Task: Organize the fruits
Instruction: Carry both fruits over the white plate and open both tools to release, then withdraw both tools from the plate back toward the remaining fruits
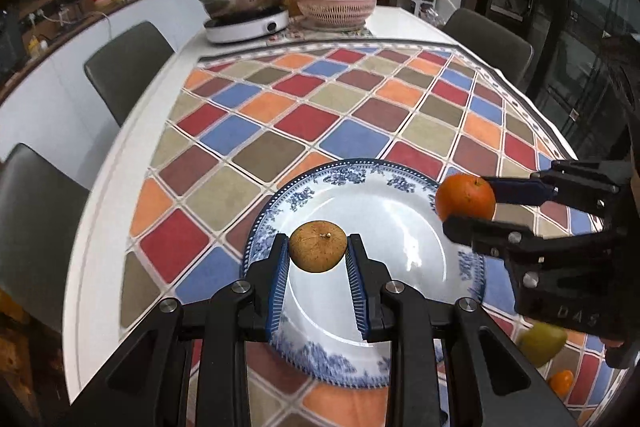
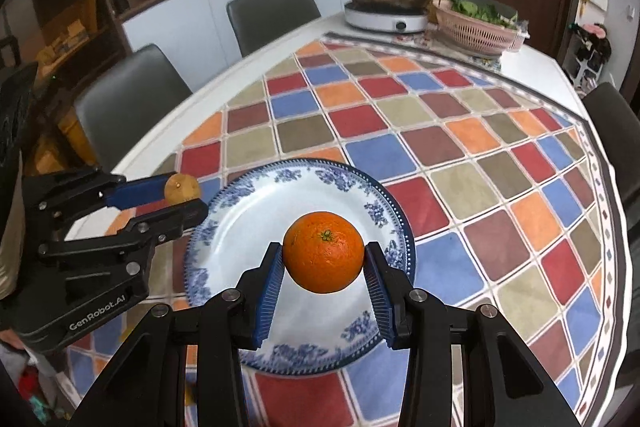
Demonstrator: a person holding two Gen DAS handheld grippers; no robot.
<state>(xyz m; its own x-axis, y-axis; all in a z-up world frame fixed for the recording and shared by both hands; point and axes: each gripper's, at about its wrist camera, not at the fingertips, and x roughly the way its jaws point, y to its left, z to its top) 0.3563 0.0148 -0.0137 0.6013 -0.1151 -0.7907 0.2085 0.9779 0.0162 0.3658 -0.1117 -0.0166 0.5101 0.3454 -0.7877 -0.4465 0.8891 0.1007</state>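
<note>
My left gripper (image 1: 318,247) is shut on a small brown round fruit (image 1: 318,246) and holds it above the near part of a blue-and-white plate (image 1: 400,211). My right gripper (image 2: 324,257) is shut on an orange (image 2: 324,257) and holds it above the same plate (image 2: 248,211). In the left wrist view the right gripper (image 1: 466,201) comes in from the right with the orange (image 1: 465,197) over the plate's right rim. In the right wrist view the left gripper (image 2: 184,193) holds the brown fruit (image 2: 182,188) at the plate's left rim. The plate holds no fruit.
A chequered cloth (image 1: 280,115) covers the table. A green fruit (image 1: 542,343) and a small orange fruit (image 1: 562,383) lie at the near right. A pot on a cooker (image 1: 248,11) and a pink basket of greens (image 1: 336,5) stand at the far end. Chairs (image 1: 124,67) line the sides.
</note>
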